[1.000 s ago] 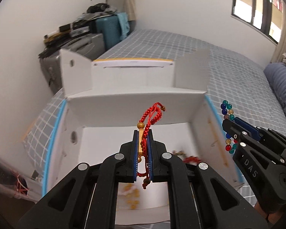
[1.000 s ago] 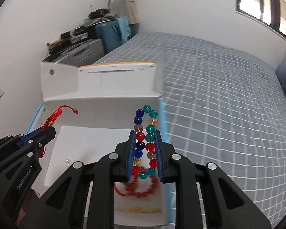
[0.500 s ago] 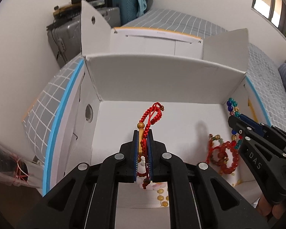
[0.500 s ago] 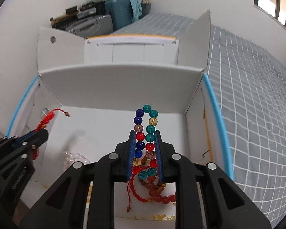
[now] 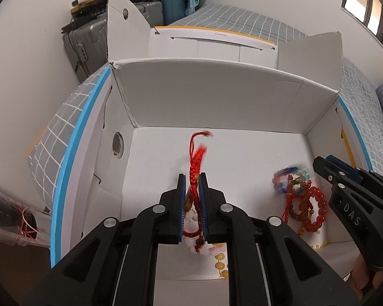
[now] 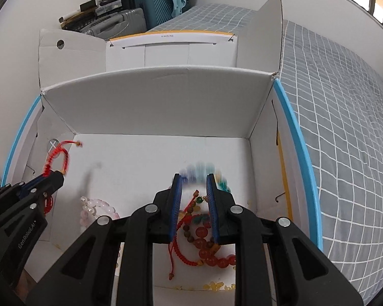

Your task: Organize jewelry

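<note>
A bed with a grey, white-gridded cover carries the open white cardboard box; the box stands directly ahead of both jaws.

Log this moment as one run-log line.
left gripper: shut on red cord | right gripper: open, bead bracelet blurred at its fingers | both over box

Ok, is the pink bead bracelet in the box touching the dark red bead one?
Apart. The left wrist view shows bare box floor between the pink bracelet and the red bead bracelet.
</note>
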Action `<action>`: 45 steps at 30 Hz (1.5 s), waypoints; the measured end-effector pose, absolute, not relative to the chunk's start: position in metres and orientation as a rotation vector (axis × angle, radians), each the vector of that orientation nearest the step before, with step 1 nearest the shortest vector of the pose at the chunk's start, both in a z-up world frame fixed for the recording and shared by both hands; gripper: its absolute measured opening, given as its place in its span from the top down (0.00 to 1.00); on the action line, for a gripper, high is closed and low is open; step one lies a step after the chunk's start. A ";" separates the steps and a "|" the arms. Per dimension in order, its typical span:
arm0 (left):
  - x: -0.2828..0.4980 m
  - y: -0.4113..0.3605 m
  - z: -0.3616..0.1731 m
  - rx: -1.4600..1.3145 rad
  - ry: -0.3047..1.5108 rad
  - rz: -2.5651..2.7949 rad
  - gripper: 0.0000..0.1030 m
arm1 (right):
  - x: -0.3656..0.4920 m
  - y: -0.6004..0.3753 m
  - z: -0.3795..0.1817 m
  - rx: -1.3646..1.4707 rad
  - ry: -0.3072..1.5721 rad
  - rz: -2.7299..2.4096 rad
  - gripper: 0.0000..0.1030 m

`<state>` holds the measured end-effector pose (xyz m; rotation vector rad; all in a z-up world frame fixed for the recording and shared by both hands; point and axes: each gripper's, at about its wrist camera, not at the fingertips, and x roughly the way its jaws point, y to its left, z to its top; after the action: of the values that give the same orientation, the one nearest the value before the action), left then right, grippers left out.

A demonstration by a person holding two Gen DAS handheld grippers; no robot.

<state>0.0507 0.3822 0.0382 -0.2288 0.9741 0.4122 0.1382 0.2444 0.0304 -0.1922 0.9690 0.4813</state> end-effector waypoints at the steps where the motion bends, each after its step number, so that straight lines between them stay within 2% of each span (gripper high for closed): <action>1: 0.050 0.382 0.039 -0.230 0.972 0.412 0.89 | 0.139 0.244 0.031 -0.188 0.971 0.485 0.79; 2: 0.049 0.381 0.041 -0.229 0.968 0.412 0.89 | 0.139 0.243 0.032 -0.179 0.969 0.489 0.72; 3: 0.049 0.381 0.041 -0.228 0.964 0.413 0.84 | 0.138 0.242 0.034 -0.174 0.963 0.489 0.63; 4: 0.048 0.381 0.043 -0.226 0.958 0.415 0.75 | 0.137 0.241 0.035 -0.169 0.954 0.489 0.57; 5: 0.048 0.381 0.044 -0.226 0.953 0.419 0.70 | 0.136 0.240 0.039 -0.163 0.937 0.488 0.48; 6: 0.046 0.380 0.048 -0.226 0.938 0.423 0.59 | 0.135 0.239 0.041 -0.159 0.929 0.485 0.41; 7: 0.044 0.379 0.051 -0.224 0.924 0.426 0.53 | 0.133 0.238 0.043 -0.153 0.921 0.485 0.38; 10: 0.037 0.376 0.062 -0.220 0.885 0.434 0.43 | 0.128 0.234 0.052 -0.142 0.892 0.493 0.27; 12: 0.030 0.375 0.069 -0.225 0.856 0.444 0.41 | 0.121 0.231 0.058 -0.156 0.856 0.485 0.16; 15: 0.020 0.374 0.075 -0.235 0.828 0.444 0.33 | 0.114 0.226 0.065 -0.154 0.820 0.467 0.09; 22: -0.025 0.365 0.091 -0.228 0.744 0.449 0.10 | 0.080 0.200 0.081 -0.128 0.746 0.467 0.07; 25: -0.046 0.357 0.097 -0.222 0.705 0.450 0.06 | 0.059 0.188 0.087 -0.108 0.708 0.480 0.07; 33: -0.093 0.339 0.092 -0.232 0.659 0.420 0.06 | 0.012 0.160 0.089 -0.084 0.639 0.469 0.07; 45: -0.122 0.322 0.069 -0.195 0.674 0.420 0.06 | -0.019 0.138 0.077 -0.080 0.636 0.431 0.07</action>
<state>-0.1215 0.3219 0.0691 -0.1948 0.6738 0.4197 -0.0191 0.1377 0.0767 -0.0800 0.6360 0.4306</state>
